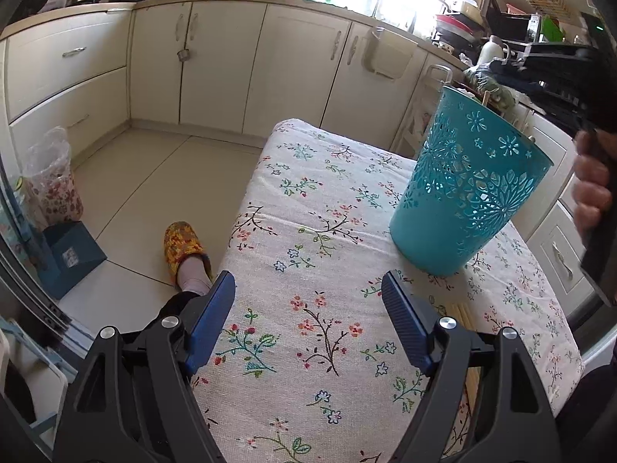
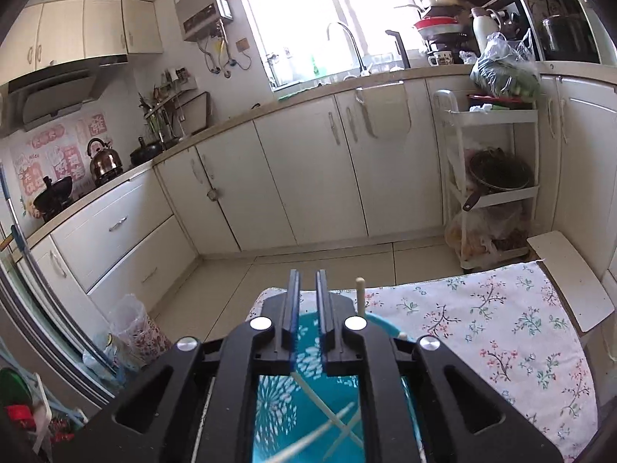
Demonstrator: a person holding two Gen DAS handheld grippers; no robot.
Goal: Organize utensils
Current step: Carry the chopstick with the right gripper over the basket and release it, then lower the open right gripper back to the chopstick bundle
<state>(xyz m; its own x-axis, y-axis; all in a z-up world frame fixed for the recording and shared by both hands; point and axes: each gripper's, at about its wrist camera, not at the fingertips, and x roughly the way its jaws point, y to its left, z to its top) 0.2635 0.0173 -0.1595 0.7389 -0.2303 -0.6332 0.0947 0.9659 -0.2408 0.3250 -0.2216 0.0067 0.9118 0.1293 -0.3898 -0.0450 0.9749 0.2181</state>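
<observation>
A teal perforated holder [image 1: 468, 189] stands on the floral tablecloth [image 1: 308, 231]. My left gripper [image 1: 308, 301] is open and empty, low over the cloth, with the holder ahead to its right. Pale chopsticks [image 1: 462, 314] lie on the cloth, partly hidden behind its right finger. My right gripper [image 2: 307, 301] hovers directly above the holder [image 2: 308, 393]; its jaws stand nearly closed with a narrow gap and nothing visible between them. Several chopsticks [image 2: 327, 424] rest inside the holder, and one chopstick tip [image 2: 359, 293] sticks up past the rim.
The hand holding the right gripper [image 1: 592, 193] shows at the right edge. A slippered foot [image 1: 185, 250] is on the floor left of the table. A lined bin [image 1: 54, 177] stands by the cabinets. A white rack [image 2: 489, 177] stands beyond the table.
</observation>
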